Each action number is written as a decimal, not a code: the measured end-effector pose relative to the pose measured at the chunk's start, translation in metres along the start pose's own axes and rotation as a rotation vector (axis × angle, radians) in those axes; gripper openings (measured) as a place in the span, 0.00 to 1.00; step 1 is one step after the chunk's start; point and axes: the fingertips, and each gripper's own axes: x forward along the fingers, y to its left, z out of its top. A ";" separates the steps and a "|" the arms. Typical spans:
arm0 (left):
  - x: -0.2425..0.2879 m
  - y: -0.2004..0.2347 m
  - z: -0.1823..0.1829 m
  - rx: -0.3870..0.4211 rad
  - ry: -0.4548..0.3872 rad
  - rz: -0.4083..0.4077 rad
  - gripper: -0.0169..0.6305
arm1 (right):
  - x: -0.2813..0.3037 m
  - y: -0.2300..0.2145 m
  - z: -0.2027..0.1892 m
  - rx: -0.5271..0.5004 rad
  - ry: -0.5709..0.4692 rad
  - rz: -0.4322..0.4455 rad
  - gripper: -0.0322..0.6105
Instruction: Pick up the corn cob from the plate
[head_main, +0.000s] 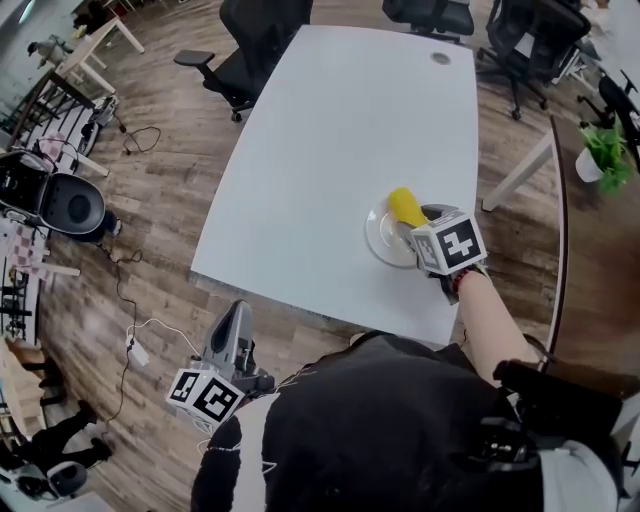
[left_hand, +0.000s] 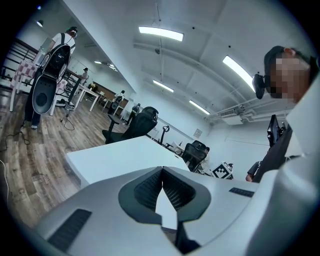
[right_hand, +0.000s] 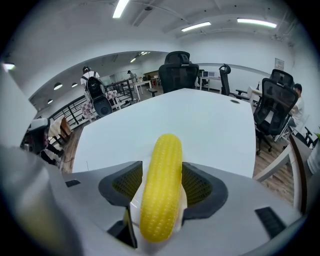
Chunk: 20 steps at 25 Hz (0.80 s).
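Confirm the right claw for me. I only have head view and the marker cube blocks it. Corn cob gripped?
Observer: Not gripped. In the right gripper view the right claw is open around the corn cob, and the white plate shows in the gap.
Operator: Where along the cob?
Observer: The pads flank its middle, and it lies lengthwise along the claw.
Operator: Left claw?
Observer: In its own view the left claw is shut, tips together, with nothing in it.

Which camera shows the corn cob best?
The right gripper view: the corn cob fills the centre between the jaws, kernels clear. The head view shows only a small yellow end at the plate; the left gripper view shows none.
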 end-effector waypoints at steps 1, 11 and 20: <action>0.000 0.000 0.001 0.000 -0.002 0.001 0.05 | 0.001 0.000 -0.001 -0.017 0.011 -0.009 0.43; -0.006 0.006 0.005 0.004 -0.008 0.021 0.05 | 0.011 0.000 -0.002 -0.030 0.037 -0.029 0.44; -0.006 0.011 0.007 0.002 -0.010 0.018 0.05 | 0.017 -0.001 -0.006 0.004 0.036 -0.023 0.44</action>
